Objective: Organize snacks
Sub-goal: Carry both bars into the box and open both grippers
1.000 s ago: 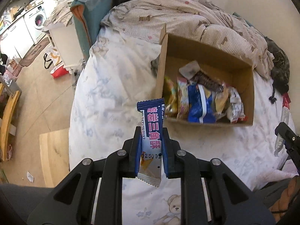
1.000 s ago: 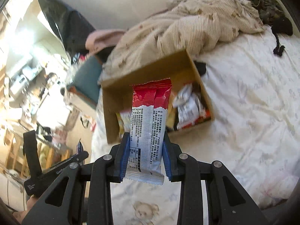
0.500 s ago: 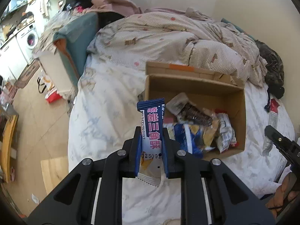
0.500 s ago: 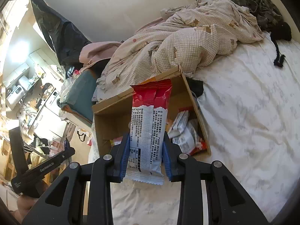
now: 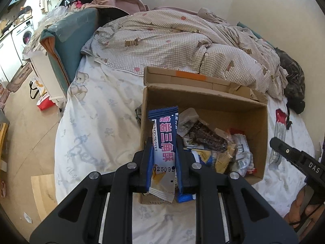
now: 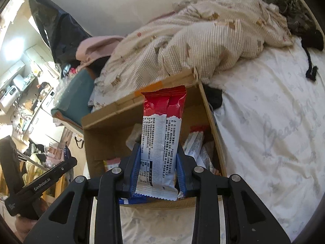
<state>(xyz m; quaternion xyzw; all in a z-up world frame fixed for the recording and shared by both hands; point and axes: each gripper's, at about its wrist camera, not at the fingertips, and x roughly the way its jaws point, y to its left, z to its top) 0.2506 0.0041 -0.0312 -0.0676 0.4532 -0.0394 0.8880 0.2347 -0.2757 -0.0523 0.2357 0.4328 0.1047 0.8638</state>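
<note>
Two claws, each with a snack clamped upright between its blue pads, tilt downward toward one cardboard box on the bed sheet.

The left gripper is drawn narrow on a dark blue wafer packet with pink characters; the packet's crimped top stands above the fingertips and its lower end hangs behind them, toward the camera. Just ahead of this claw and slightly to its right lies the box's open mouth, its near left corner directly under the pads. Inside, to the right of the claw, sits a heap of wrapped snacks (a dark brown one on top, white and yellow ones beneath). Farther right, outside the box, a red-and-white packet lies flat on the sheet, and the other handle with part of the person's hand shows at the right edge.

The right gripper is closed, somewhat wider, on a red-topped white packet printed with small text. The same box opens directly ahead of and below this claw, its near wall beneath the fingertips, with white-wrapped snacks just right of the pads. Beyond the box a checked quilt is bunched up. At the lower left the left handle is seen, tilted.
</note>
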